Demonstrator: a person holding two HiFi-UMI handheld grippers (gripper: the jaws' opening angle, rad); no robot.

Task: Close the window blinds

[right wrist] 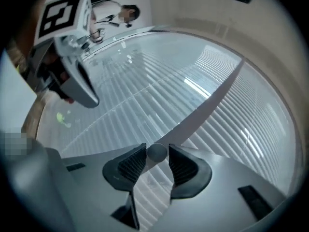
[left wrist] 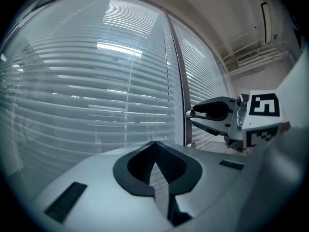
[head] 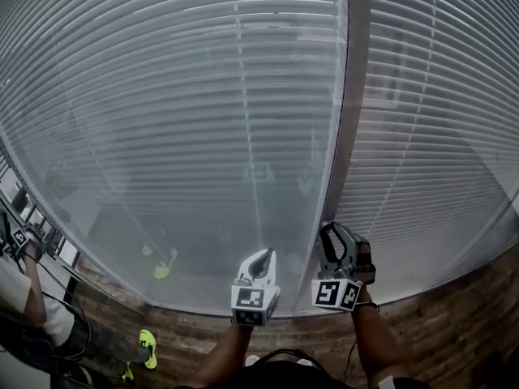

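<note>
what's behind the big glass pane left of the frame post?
Behind the glass pane: horizontal blind slats and a thin vertical cord. Room reflections lie on the glass. Whatever is beyond the slats is covered.

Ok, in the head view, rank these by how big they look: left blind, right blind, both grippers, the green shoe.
1. left blind
2. right blind
3. left gripper and right gripper: about alike, so unranked
4. green shoe, smallest, though it lies farther from the camera
</note>
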